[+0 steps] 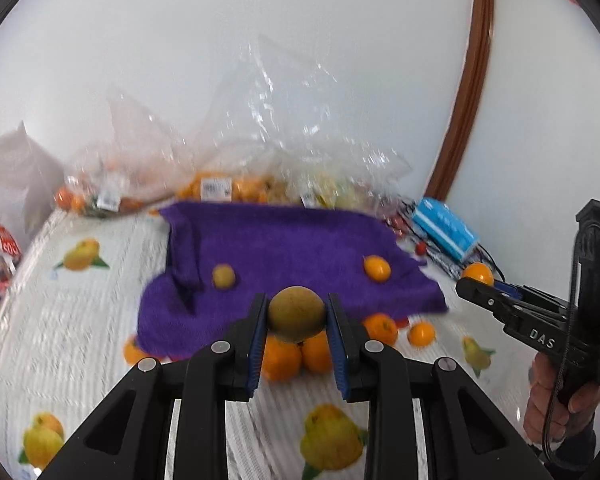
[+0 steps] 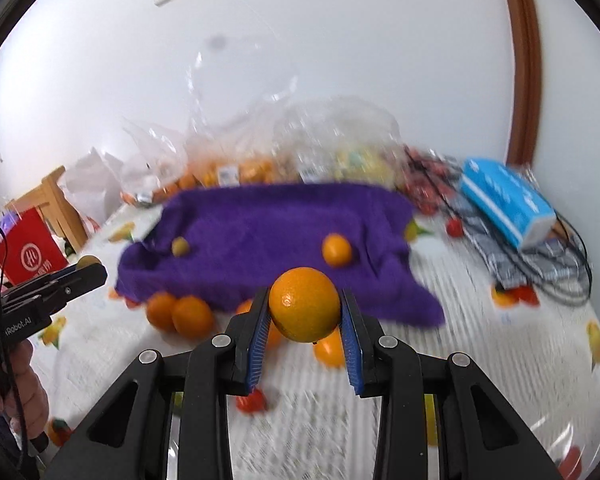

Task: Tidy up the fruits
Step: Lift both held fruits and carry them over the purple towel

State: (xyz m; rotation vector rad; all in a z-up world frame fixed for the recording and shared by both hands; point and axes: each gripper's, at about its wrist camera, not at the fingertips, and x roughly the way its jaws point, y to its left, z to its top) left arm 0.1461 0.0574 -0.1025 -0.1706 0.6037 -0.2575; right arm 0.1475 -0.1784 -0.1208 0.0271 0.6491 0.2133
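Gripping brownish fruit (image 1: 296, 313), left fingers (image 1: 260, 320) | orange (image 2: 304, 305), right fingers (image 2: 350, 336)

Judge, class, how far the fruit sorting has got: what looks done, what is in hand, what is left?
Done: one orange and one small greenish-brown fruit lie apart on the purple towel. In hand: the left gripper clamps a larger greenish-brown fruit; the right gripper clamps an orange. Left: several loose oranges on the tablecloth in front of the towel.
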